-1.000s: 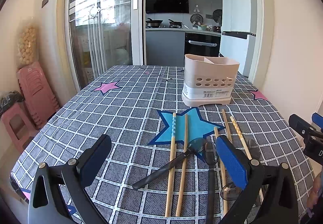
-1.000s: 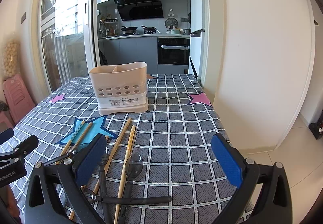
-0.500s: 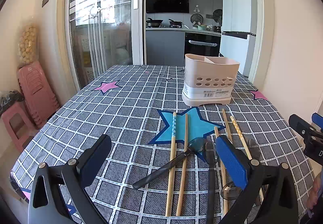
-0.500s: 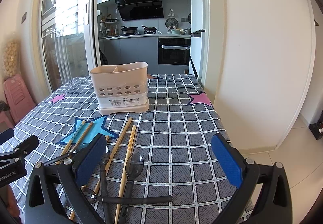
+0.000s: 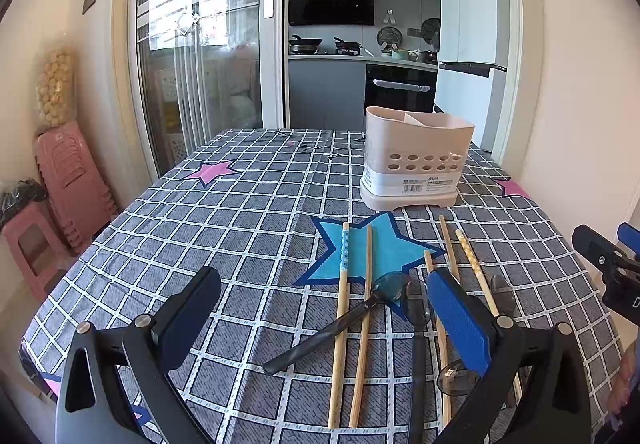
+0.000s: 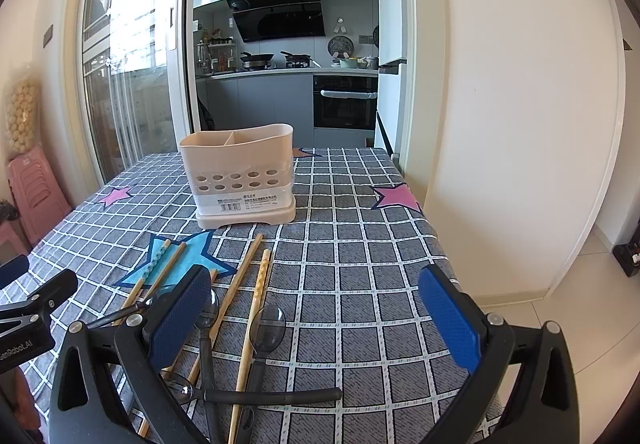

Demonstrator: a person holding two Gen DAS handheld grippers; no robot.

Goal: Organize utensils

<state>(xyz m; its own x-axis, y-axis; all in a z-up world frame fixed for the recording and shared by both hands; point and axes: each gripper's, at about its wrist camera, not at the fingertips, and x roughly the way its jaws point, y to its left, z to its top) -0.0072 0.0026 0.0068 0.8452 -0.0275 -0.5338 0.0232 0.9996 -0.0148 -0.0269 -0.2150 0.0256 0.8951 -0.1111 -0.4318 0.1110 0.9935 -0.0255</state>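
Hovering over the near edge of the table (image 5: pixel 248 228), both grippers hang spread wide with nothing between their pads: the left gripper (image 5: pixel 320 318) and the right gripper (image 6: pixel 316 318). The utensils lie scattered along that near edge, chopsticks (image 5: pixel 354 324) and dark spoons (image 5: pixel 340 324), most with their long axes running from the near edge toward the far one, where the beige holder (image 5: pixel 416 159) stands upright and well apart from them. The spoon (image 6: pixel 260 348) with the clear bowl lies almost straight ahead of the right gripper, handle toward it, just inside its left pad; one black handle (image 6: pixel 272 395) lies crosswise. I judge the right hand nearer that spoon, so it needs only to drop and close across the handle
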